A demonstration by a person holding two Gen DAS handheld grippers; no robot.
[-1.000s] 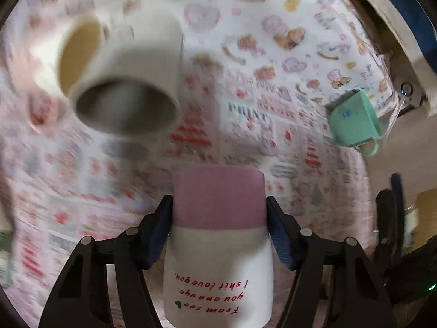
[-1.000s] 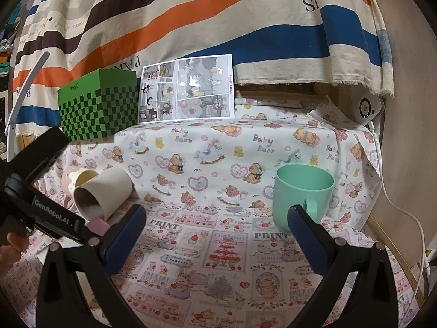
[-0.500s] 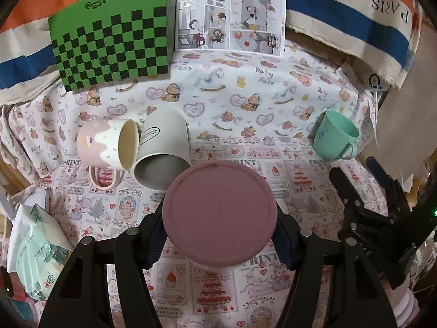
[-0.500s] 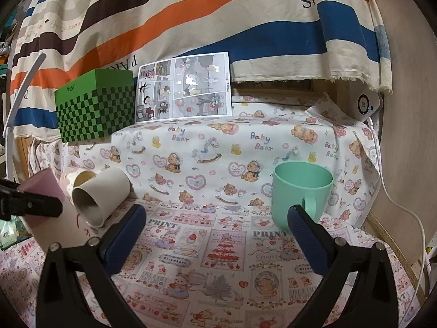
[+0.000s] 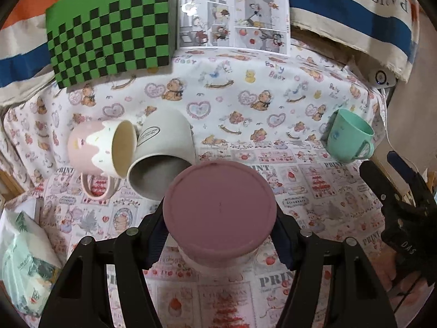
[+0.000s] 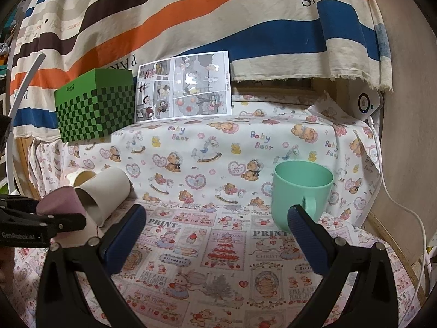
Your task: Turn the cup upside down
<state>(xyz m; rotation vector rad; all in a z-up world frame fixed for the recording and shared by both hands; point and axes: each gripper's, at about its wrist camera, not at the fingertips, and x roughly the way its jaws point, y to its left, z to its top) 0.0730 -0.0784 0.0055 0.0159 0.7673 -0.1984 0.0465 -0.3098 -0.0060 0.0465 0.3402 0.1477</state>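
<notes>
Bear-print tablecloth (image 6: 218, 147), striped drape (image 6: 191, 13) behind, green checkered box (image 6: 94, 109), comic sheet (image 6: 184, 87)

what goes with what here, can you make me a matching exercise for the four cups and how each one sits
Column one:
1. pink-bottomed cup
2. green cup
3. grey cup
4. pink sprinkle mug

Column two:
a. upright, alone at the right
b. on its side, handle lying on the cloth
c. held between the left gripper's jaws, base up
d. on its side, mouth toward the left wrist camera

Pairs: 1-c, 2-a, 3-d, 4-b
</notes>
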